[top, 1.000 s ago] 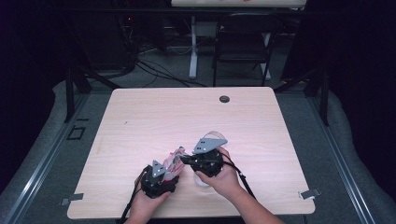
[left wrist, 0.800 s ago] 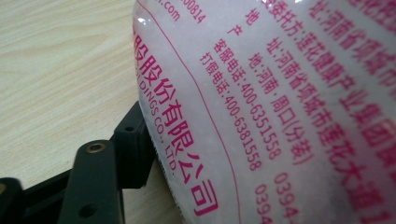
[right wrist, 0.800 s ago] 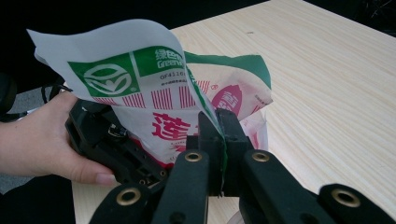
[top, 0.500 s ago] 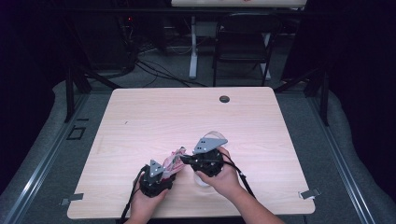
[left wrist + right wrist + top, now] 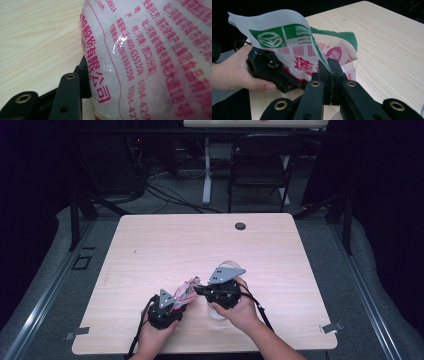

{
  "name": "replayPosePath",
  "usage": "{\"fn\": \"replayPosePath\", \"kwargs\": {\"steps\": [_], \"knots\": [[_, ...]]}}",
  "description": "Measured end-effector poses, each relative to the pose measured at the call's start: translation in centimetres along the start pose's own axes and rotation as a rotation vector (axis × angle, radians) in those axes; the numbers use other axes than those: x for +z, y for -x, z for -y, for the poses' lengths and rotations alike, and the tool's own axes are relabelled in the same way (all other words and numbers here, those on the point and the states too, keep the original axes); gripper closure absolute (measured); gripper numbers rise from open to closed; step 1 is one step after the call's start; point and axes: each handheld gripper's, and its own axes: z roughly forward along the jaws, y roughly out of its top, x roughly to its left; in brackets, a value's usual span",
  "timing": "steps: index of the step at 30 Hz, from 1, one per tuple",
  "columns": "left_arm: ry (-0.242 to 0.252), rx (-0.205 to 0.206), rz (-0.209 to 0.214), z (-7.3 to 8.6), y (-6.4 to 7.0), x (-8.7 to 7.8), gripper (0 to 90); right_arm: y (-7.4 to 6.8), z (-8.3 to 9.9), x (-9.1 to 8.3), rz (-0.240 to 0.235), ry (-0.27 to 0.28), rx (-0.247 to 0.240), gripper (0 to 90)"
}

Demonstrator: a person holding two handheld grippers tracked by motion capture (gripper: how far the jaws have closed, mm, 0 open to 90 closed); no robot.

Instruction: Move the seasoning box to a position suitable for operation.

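Near the six o'clock edge of the wooden table (image 5: 165, 245) we see both hand-held grippers working on one printed plastic bag (image 5: 184, 289), which sits between them, just off the table's centre line toward seven o'clock. Our left gripper (image 5: 176, 304) has the bag at its lower body; in the left gripper view the white, grainy filling and pink Chinese print of the bag (image 5: 150, 57) press right up against the lens, and one black jaw lies against the bag's side at about seven o'clock. The other jaw is hidden behind the bag, so we cannot tell how wide that gripper stands. Our right gripper (image 5: 199, 290) comes in from three o'clock. In the right gripper view its two jaws (image 5: 329, 75) are pressed together on the green-edged top flap of the bag (image 5: 297, 42), which curls up and over toward eleven o'clock. Beyond it, at nine o'clock, the left hand (image 5: 234, 70) wraps the other gripper. A clear round container (image 5: 216, 310) shows beneath the right hand (image 5: 245, 310).
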Motion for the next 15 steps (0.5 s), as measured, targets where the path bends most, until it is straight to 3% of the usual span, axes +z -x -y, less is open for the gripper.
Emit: {"fn": "replayPosePath", "kwargs": {"steps": [7,15], "knots": [[0.010,0.020,-0.027,-0.5,-0.2,-0.6,57.2,-0.1,-0.1,-0.4,0.000,0.021,-0.002,90.0],[0.028,0.063,-0.087,-0.9,-0.4,-1.4,57.4,-0.4,-0.1,-0.7,0.005,0.037,-0.012,90.0]]}}
